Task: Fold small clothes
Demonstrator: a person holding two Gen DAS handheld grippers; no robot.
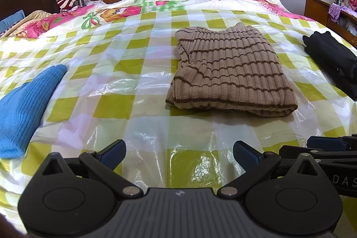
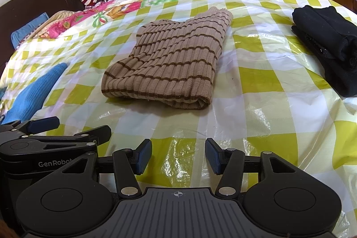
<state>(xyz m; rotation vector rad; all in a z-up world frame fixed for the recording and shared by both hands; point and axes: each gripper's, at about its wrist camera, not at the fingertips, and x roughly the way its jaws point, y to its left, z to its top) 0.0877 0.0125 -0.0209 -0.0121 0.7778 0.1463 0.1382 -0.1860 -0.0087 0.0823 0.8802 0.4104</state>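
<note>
I hold both hand-held grippers, left [image 1: 179, 154] and right [image 2: 178, 155], spread and empty above the bed [image 1: 133, 86]. The folded striped sweater [image 1: 229, 68] lies ahead, untouched.

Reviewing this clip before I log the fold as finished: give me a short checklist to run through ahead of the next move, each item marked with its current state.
1. Striped sweater folded into a compact stack: ok.
2. Left tongs open and empty: ok.
3. Right tongs open and empty: ok.
4. Both tongs clear of the sweater, hanging over the bare checked sheet: ok.
5. Blue knit on the left folded: cannot tell, only part of it shows.
6. Black garment on the right folded and set aside: ok, it looks stacked, though its edge runs out of frame.
</note>
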